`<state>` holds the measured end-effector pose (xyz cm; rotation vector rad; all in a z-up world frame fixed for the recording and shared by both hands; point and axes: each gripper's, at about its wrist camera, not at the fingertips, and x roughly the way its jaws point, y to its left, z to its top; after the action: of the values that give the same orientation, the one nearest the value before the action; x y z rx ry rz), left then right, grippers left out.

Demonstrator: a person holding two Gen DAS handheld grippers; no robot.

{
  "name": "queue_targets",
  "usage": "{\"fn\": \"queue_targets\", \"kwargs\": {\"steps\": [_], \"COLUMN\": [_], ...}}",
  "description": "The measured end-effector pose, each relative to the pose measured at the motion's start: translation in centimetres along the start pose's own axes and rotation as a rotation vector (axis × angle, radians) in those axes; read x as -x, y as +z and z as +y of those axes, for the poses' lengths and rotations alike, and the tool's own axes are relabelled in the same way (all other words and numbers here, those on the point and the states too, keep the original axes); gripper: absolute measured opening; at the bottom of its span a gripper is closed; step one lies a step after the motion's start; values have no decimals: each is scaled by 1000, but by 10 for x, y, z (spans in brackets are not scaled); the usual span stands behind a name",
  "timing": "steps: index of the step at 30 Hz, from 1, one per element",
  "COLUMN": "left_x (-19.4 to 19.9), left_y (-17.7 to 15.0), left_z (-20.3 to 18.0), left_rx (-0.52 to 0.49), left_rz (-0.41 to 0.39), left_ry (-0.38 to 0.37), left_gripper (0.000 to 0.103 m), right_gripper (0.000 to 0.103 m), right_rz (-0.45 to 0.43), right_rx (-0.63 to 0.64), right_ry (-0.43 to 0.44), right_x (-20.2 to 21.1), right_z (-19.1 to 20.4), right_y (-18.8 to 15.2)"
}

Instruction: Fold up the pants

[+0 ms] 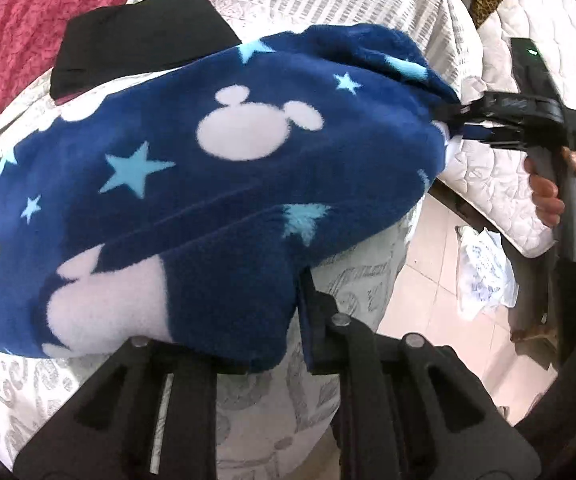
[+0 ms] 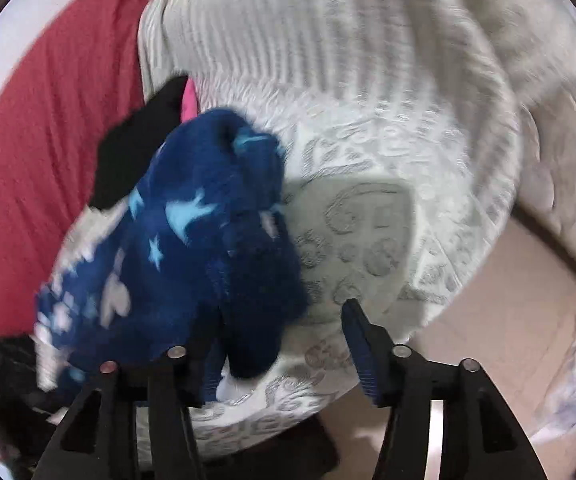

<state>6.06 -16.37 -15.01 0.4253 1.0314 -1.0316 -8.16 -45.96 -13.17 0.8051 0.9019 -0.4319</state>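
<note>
The left gripper [image 1: 272, 320] and right gripper [image 2: 284, 344], jaws spread, apparently each hold an edge of the pants [image 1: 192, 184] over the bed [image 1: 272, 20]; soft, light fleece, best gripped at corners.

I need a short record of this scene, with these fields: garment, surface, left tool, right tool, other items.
garment: blue fleece pants, white mouse heads and light stars, bunched, not yet folded flat
surface: bed with a white, grey-patterned cover
left tool: pants fill the gap between its fingers; grip unclear
right tool: fingers wide apart, pants against one finger
other items: black garment behind the pants; red blanket beyond it
</note>
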Motion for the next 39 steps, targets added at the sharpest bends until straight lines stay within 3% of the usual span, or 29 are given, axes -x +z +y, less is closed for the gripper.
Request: {"fn": "queue_targets", "kwargs": {"steps": [6, 8, 10, 11, 12, 13, 14, 17, 20, 23, 25, 27, 29, 33, 39], "left_x": [3, 0, -1, -1, -1, -1, -2, 0, 2, 4, 9, 18, 31, 64, 118], "left_y": [0, -1, 0, 1, 1, 1, 1, 3, 2, -2, -7, -13, -21, -48, -103], "left_z": [3, 2, 0, 0, 0, 0, 1, 2, 3, 5, 8, 13, 21, 51, 151], "left_rx": [30, 34, 38, 41, 46, 51, 55, 67, 69, 75, 88, 109, 132, 237, 533], "left_rz": [-4, -1, -1, -1, 1, 3, 8, 7, 6, 11, 20, 18, -2, -51, -151], "left_ry": [7, 19, 29, 31, 30, 30, 29, 24, 18, 26, 22, 22, 29, 42, 234], "left_gripper": [21, 21, 22, 22, 22, 22, 22, 22, 23, 26, 33, 42, 47, 47, 48], "right_gripper": [66, 67, 78, 83, 80, 38, 4, 8, 11, 30, 61, 69, 70, 70, 70], "right_rz": [-174, -188, -177, -165, -152, -138, -131, -185, -141, -154, -166, -194, -233, -260, -201], "right_rx": [57, 74, 115, 131, 134, 127, 124, 48, 56, 151, 179, 167, 178, 260, 518], "right_ry": [-3, 1, 31, 18, -17, -71, -123, -236, -274, -315, -316, -274, -229, -223, -83], "right_x": [29, 25, 11, 5, -5, -16, -27, -32, -45, -39, -22, -3, 20, 41, 21], "right_z": [13, 26, 39, 43, 46, 47, 48, 37, 30, 38, 44, 45, 50, 81, 188], "right_y": [19, 32, 48, 50, 53, 56, 59, 62, 62, 56, 51, 51, 49, 43, 8]}}
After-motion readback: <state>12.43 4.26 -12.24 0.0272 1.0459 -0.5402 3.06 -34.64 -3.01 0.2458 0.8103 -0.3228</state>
